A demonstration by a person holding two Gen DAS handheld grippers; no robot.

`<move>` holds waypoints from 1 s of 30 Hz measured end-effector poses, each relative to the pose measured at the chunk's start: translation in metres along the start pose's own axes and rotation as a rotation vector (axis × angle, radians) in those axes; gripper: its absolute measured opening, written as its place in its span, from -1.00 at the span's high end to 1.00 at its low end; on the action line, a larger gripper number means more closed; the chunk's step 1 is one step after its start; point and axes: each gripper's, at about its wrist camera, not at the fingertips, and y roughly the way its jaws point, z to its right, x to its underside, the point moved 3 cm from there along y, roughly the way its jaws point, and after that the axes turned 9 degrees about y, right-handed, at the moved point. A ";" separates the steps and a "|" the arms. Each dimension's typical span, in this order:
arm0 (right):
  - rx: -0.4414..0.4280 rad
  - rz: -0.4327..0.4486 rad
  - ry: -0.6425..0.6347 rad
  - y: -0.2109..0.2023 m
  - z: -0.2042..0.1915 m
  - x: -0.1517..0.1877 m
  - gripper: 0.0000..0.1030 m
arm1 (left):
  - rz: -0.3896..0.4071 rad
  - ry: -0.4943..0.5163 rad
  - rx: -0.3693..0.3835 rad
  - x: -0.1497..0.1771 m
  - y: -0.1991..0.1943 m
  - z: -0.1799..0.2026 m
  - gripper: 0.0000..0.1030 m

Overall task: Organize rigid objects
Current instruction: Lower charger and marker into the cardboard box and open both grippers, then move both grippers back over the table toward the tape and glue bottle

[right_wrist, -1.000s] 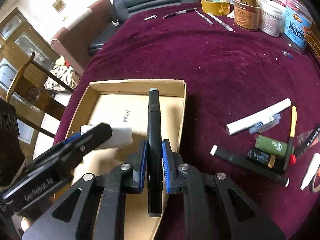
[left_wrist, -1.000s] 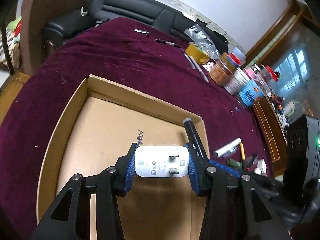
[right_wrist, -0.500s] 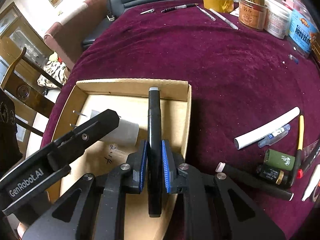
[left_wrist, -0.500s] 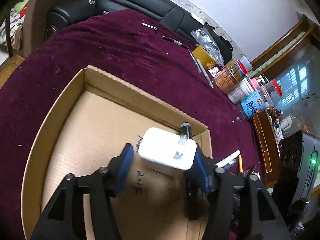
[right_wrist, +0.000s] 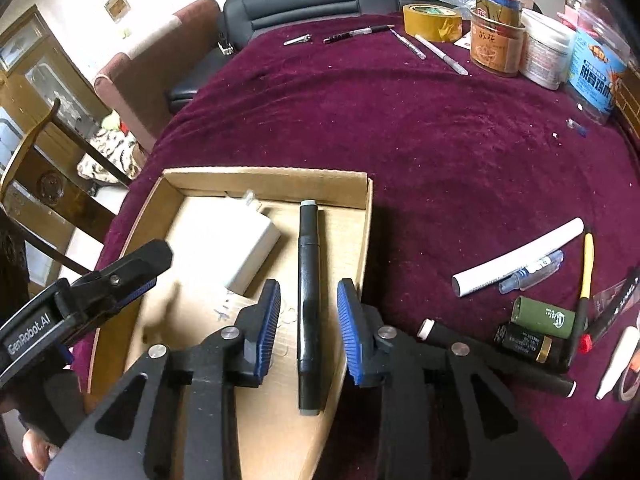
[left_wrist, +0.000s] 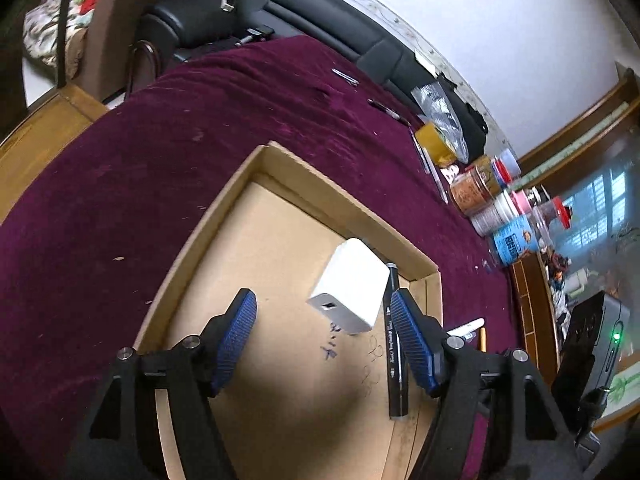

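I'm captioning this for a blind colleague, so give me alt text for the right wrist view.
The right gripper, jaws opening, straddles a black marker lying in a shallow cardboard box beside a white charger. The left gripper reaches in from the left; more pens lie on the maroon tablecloth.

Each black tool [right_wrist: 308, 320] has ribbed blue pads [right_wrist: 269, 314], silver screws and white "GenRobot.AI" lettering.
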 end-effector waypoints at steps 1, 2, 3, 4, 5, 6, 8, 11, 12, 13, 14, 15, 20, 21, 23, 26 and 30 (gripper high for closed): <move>-0.008 -0.001 0.004 -0.002 0.001 0.001 0.47 | 0.002 -0.006 0.003 0.001 -0.003 -0.002 -0.24; -0.016 -0.002 0.006 -0.005 0.002 0.003 0.47 | 0.002 -0.011 0.010 0.003 -0.005 -0.003 -0.24; -0.021 -0.001 0.008 -0.007 0.003 0.003 0.47 | 0.001 -0.014 0.008 0.006 -0.009 -0.003 -0.24; -0.028 0.004 0.010 -0.012 0.004 0.004 0.47 | 0.000 -0.014 0.002 0.009 -0.012 -0.001 -0.24; -0.026 0.012 0.009 -0.016 0.005 0.005 0.47 | 0.001 -0.011 0.002 0.012 -0.016 0.001 -0.24; -0.021 0.025 0.005 -0.021 0.006 0.007 0.47 | 0.005 -0.005 0.005 0.015 -0.020 0.004 -0.24; -0.020 0.054 -0.006 -0.034 0.011 0.012 0.43 | 0.016 0.012 0.000 0.021 -0.028 0.010 -0.26; -0.014 0.113 -0.026 -0.057 0.021 0.018 0.11 | 0.037 0.048 -0.008 0.030 -0.042 0.025 -0.41; -0.006 0.141 -0.034 -0.065 0.026 0.021 0.09 | 0.046 0.058 -0.012 0.034 -0.047 0.031 -0.42; 0.010 0.175 -0.045 -0.076 0.033 0.025 0.09 | 0.054 0.070 -0.013 0.037 -0.051 0.038 -0.42; 0.025 0.204 -0.053 -0.084 0.039 0.027 0.09 | 0.059 0.084 -0.010 0.040 -0.055 0.045 -0.43; 0.046 0.243 -0.061 -0.095 0.046 0.030 0.09 | 0.062 0.104 -0.005 0.043 -0.058 0.052 -0.43; 0.143 0.423 -0.081 -0.147 0.097 0.042 -0.49 | 0.077 0.240 -0.004 0.059 -0.070 0.103 -0.44; 0.156 0.435 -0.083 -0.152 0.109 0.044 -0.57 | 0.073 0.270 0.001 0.063 -0.069 0.113 -0.45; 0.215 0.445 -0.042 -0.161 0.140 0.046 -0.56 | 0.049 0.328 0.023 0.073 -0.063 0.136 -0.45; 0.239 0.431 0.064 -0.174 0.188 0.050 -0.56 | -0.001 0.376 0.034 0.088 -0.049 0.160 -0.45; 0.238 0.389 0.180 -0.179 0.242 0.058 -0.56 | -0.093 0.392 0.079 0.108 -0.026 0.188 -0.45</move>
